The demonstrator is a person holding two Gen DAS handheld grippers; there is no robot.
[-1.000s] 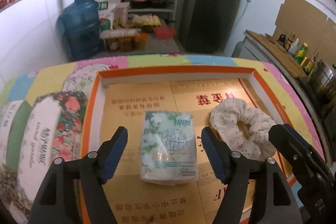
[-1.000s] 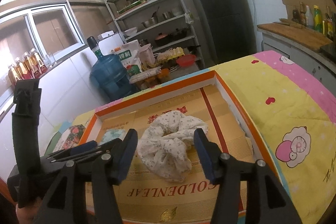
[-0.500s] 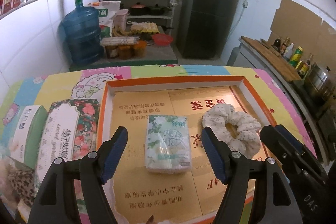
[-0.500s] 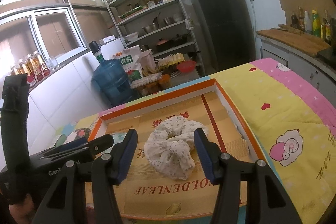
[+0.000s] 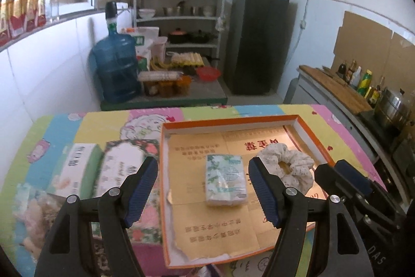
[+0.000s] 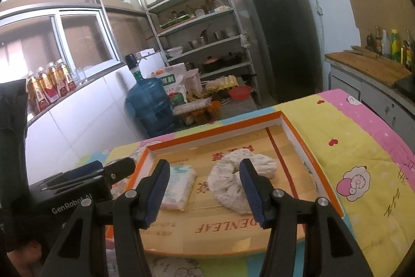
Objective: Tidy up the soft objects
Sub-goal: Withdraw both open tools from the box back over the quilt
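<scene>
**Two soft things boxed, more waiting at the left edge**

Along the left edge of the surface [image 5: 85, 126], outside the tray [image 5: 233, 120], lie two tissue boxes: a green-and-white one [image 5: 77, 170] and, touching it on the right, a flowered one [image 5: 122, 168]. At the near-left corner a pale fluffy thing [image 5: 31, 220] shows, too blurred to name. None of these is in the tray yet, and if they count as soft goods they are what is left to do.

The left gripper [image 5: 203, 192] hangs above the tray's near half, jaws wide with nothing between the pads; the tissue pack [image 5: 225, 180] seen through the gap lies flat on the tray floor, about midway between the tray's left and right walls. I'd judge that one placed.

Just right of the pack, apart from it, the scrunchie [image 6: 241, 179] lies in the tray's right half, close to the right wall but not against it. The right gripper [image 6: 205, 190] is poised over it, jaws at a middling gap, holding nothing; the scrunchie rests on the cardboard below them. That one looks placed too.

So two items sit side by side in the tray, both grippers are empty, and the left-edge things are untouched.
</scene>
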